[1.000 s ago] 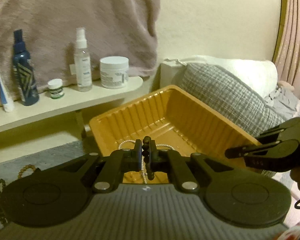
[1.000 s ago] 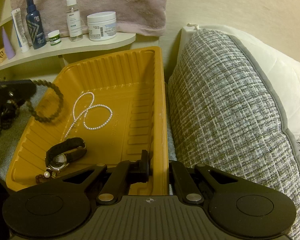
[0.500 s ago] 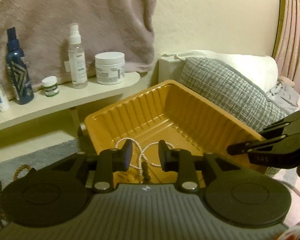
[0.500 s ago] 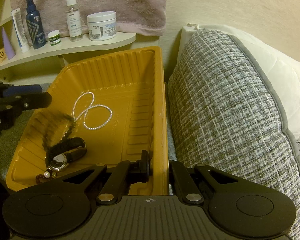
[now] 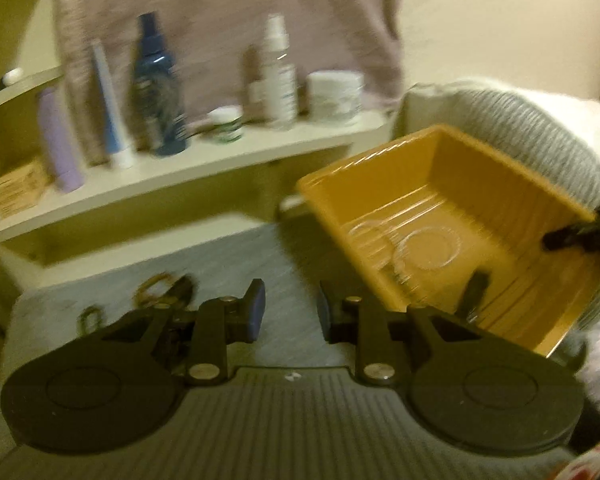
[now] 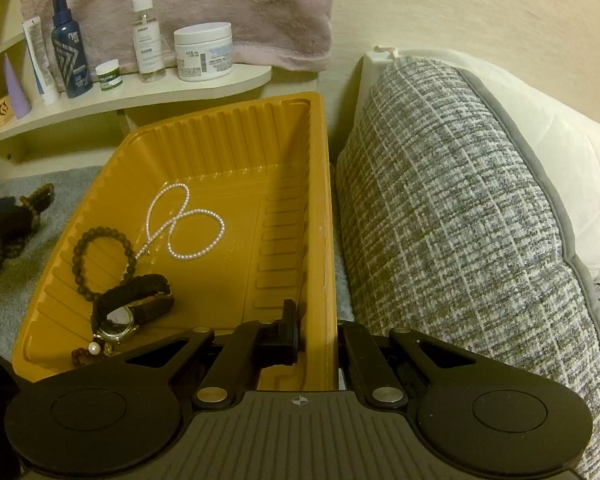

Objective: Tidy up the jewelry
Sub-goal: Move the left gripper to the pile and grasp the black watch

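Note:
An orange tray (image 6: 236, 128) holds a pearl necklace (image 6: 188, 224), a dark bead bracelet (image 6: 100, 260) and a wristwatch (image 6: 128, 308). My right gripper (image 6: 316, 328) is shut on the tray's right wall at its near end. My left gripper (image 5: 290, 312) is open and empty over the grey mat, left of the tray (image 5: 440, 168). More bead jewelry (image 5: 160, 292) lies on the mat by its left finger; it also shows in the right wrist view (image 6: 32, 208). The left wrist view is blurred.
A shelf (image 6: 140, 96) behind the tray carries bottles, a white jar (image 6: 204, 56) and a small pot. A pink towel (image 6: 180, 0) hangs above. A grey woven cushion (image 6: 452, 208) presses against the tray's right side.
My left gripper opened and dropped the dark bead bracelet into the tray, then swung left off the tray toward the mat. My right gripper has stayed on the tray wall.

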